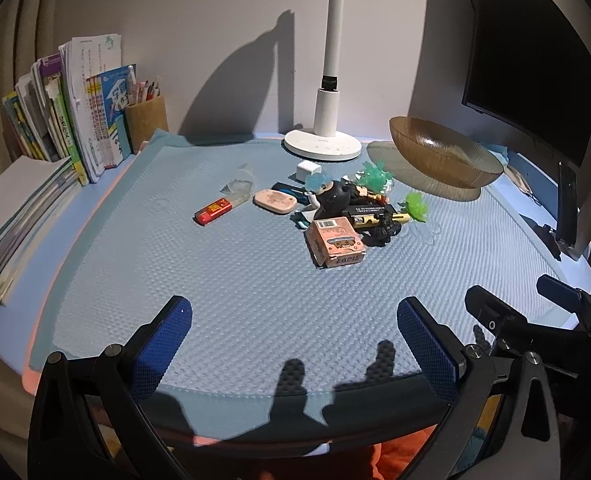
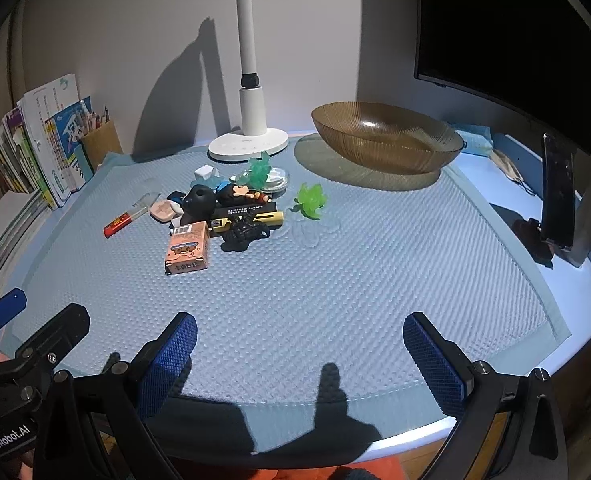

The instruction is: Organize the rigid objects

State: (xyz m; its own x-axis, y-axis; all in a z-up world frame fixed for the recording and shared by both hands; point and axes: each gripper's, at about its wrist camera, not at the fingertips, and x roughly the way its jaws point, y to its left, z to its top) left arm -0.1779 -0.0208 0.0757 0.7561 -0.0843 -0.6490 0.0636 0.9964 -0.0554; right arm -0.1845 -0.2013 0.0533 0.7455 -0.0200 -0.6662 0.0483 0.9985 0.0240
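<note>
Nothing has been picked up yet: left gripper [image 1: 295, 344] and right gripper [image 2: 300, 350] are held spread and empty. The pile [image 2: 223, 208] lies mid-mat; the bowl [image 2: 387, 140] is probably the destination.

A light blue desk [image 2: 507, 184] carries a bumpy blue mat [image 2: 335, 280]. The mat reaches right up under the right claw [image 2: 299, 344] and the left claw [image 1: 295, 328]. Far ahead of the right claw sits a brown glass bowl [image 2: 387, 140]. A white lamp [image 2: 251, 136] stands to the bowl's left. Ahead and to the left of that claw lies a heap of small things: a pink box [image 2: 187, 248], a red lighter [image 2: 117, 226], a green plastic flower [image 2: 311, 200] and a black toy [image 2: 243, 234]. Books [image 1: 83, 112] and a pen cup [image 1: 145, 120] stand far to the left of the left claw. A dark phone [image 2: 557, 192] leans up far to the right.
</note>
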